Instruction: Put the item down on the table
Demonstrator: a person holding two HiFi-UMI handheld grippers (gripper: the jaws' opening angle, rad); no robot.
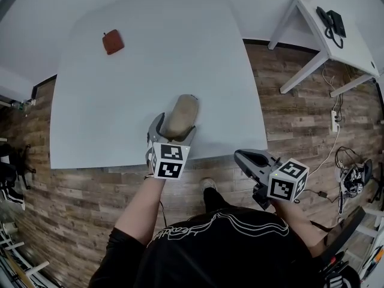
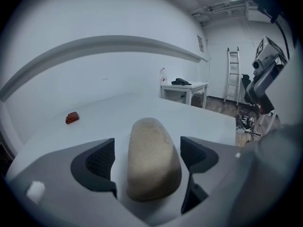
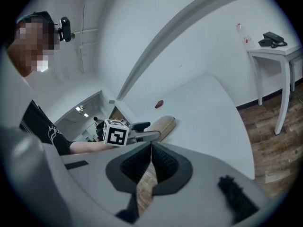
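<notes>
A tan, oblong, loaf-shaped item point(image 1: 181, 114) lies on the white table point(image 1: 120, 101) near its front edge. My left gripper point(image 1: 175, 128) straddles it, with one finger on each side. In the left gripper view the item point(image 2: 152, 157) rests on the tabletop with a gap between it and each dark pad point(image 2: 101, 159), so the jaws stand open. My right gripper point(image 1: 241, 156) hovers off the table's front right corner, over the wooden floor. Its pads point(image 3: 163, 164) meet with nothing between them. The right gripper view also catches the item point(image 3: 163, 126) and the left gripper beside it.
A small red object point(image 1: 113, 41) lies at the table's far left. A second white table point(image 1: 351, 44) with a black device point(image 1: 331, 21) stands at the back right. Cables and a power strip point(image 1: 335, 120) lie on the floor. A ladder point(image 2: 233, 74) leans by the far wall.
</notes>
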